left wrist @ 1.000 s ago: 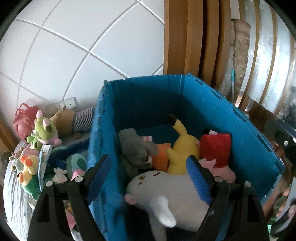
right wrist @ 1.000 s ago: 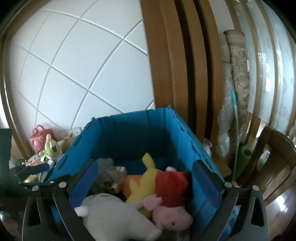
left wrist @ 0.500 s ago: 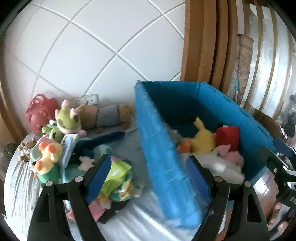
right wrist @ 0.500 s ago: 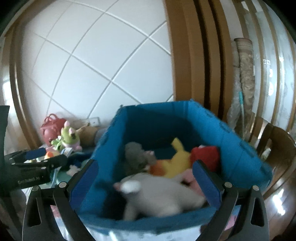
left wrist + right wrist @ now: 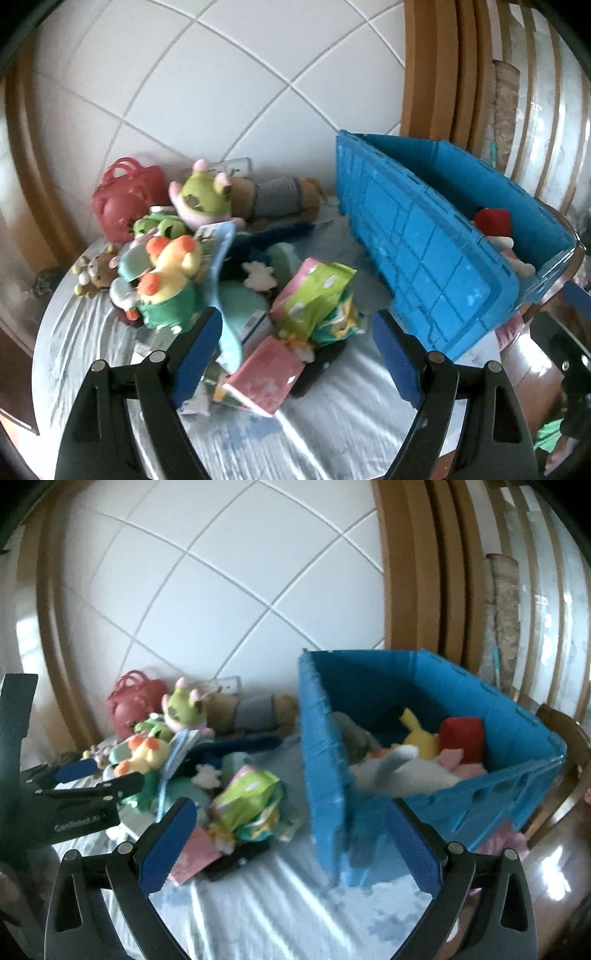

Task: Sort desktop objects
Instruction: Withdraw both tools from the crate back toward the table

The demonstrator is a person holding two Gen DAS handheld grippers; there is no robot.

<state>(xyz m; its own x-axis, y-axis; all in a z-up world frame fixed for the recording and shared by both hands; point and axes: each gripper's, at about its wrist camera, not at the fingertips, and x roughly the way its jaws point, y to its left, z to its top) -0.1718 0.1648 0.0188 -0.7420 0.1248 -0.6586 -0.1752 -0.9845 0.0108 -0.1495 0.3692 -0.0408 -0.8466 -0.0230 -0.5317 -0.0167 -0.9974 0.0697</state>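
Observation:
A blue crate (image 5: 424,236) stands at the right of the table and holds a white plush (image 5: 402,771), a yellow one (image 5: 417,734) and a red one (image 5: 461,738). Left of it lies a pile: a green-and-pink plush (image 5: 201,199), a yellow-orange plush (image 5: 170,266), a brown striped plush (image 5: 277,195), a green packet (image 5: 314,291) and a pink box (image 5: 266,373). My left gripper (image 5: 295,315) hangs open and empty over the packet and box. My right gripper (image 5: 291,805) is open and empty, above the gap between the pile and the crate's corner (image 5: 325,757).
A red basket bag (image 5: 125,199) and a small brown bear (image 5: 98,273) sit at the pile's left. The table carries a pale cloth (image 5: 332,424). A tiled wall with a socket (image 5: 236,164) backs it; a wooden chair (image 5: 565,731) stands beyond the crate.
Both grippers have swung left, away from above the crate's inside toward the toy pile. The crate now sits to the right in both views. Both stayed open and empty.

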